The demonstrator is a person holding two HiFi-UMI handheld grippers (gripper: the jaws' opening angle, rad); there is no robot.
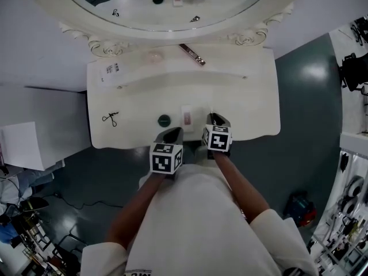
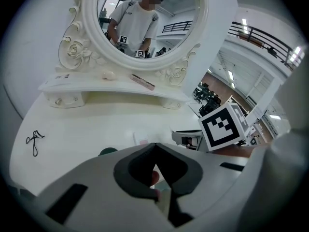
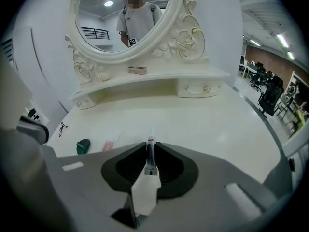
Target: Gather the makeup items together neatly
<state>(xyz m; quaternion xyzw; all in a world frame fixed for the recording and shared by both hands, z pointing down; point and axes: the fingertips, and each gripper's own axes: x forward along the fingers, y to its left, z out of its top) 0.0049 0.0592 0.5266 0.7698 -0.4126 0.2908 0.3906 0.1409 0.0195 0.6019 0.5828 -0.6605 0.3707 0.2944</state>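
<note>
White vanity top [image 1: 247, 105], right gripper [image 3: 150, 144] fingers clamping slim tube [image 3: 151, 157], label unreadable

You wear a white shirt [image 1: 195, 223] with short sleeves [image 1: 276, 226]. Your left tongs [image 1: 171, 132] and right tongs [image 1: 217, 119] are light grey, with dark grey pads [image 3: 169, 170] inside. Each one has a white cube [image 1: 165, 158] on it with black square marks.
</note>
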